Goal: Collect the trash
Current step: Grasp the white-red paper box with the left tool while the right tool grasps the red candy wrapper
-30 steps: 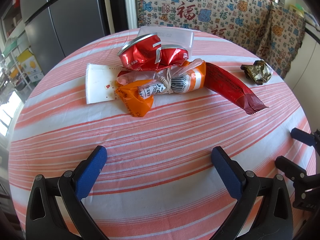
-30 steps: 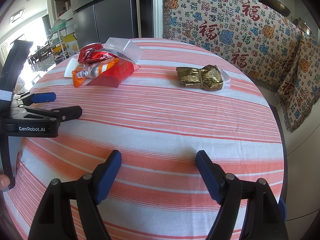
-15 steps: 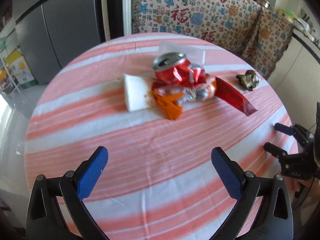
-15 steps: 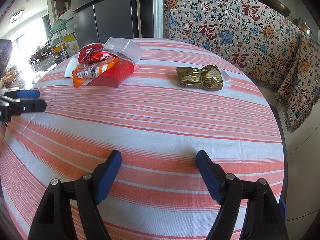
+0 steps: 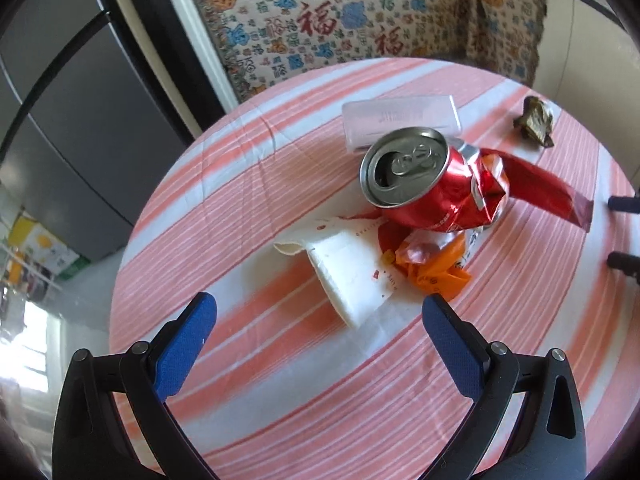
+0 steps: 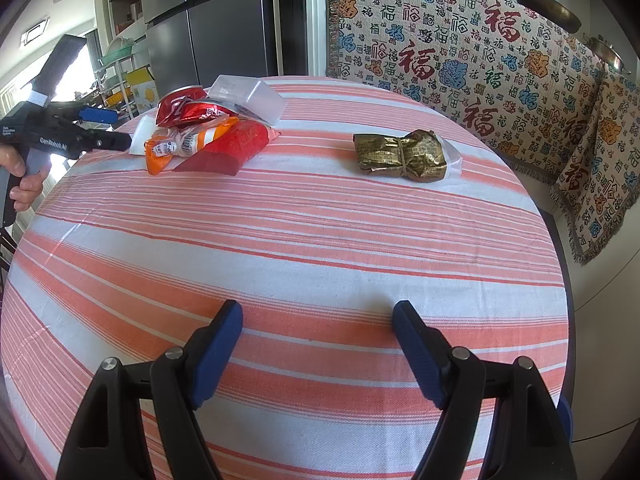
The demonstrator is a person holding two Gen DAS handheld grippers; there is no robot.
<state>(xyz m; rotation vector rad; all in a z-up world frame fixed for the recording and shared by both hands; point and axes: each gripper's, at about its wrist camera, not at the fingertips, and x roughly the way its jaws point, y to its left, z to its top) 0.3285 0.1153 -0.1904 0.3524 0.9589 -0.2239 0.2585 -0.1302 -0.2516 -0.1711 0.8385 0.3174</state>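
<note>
A pile of trash lies at the far left of the round striped table: a crushed red can, a white paper sleeve, an orange wrapper, a long red wrapper and a clear plastic box. My left gripper stands open just short of the white sleeve, holding nothing. From the right wrist view, the left gripper hovers at the pile's left side, next to the can. A gold foil packet lies apart at the right. My right gripper is open over bare cloth.
A person's hand holds the left gripper's grip. A grey fridge stands behind the table. A patterned cloth covers seating at the back right. A shelf rack is at the far left. The table's edge drops off on the right.
My left gripper has swung round to the pile's left end, rolled and come closer, so the can's top and the white sleeve now face it. The right gripper has not moved.
</note>
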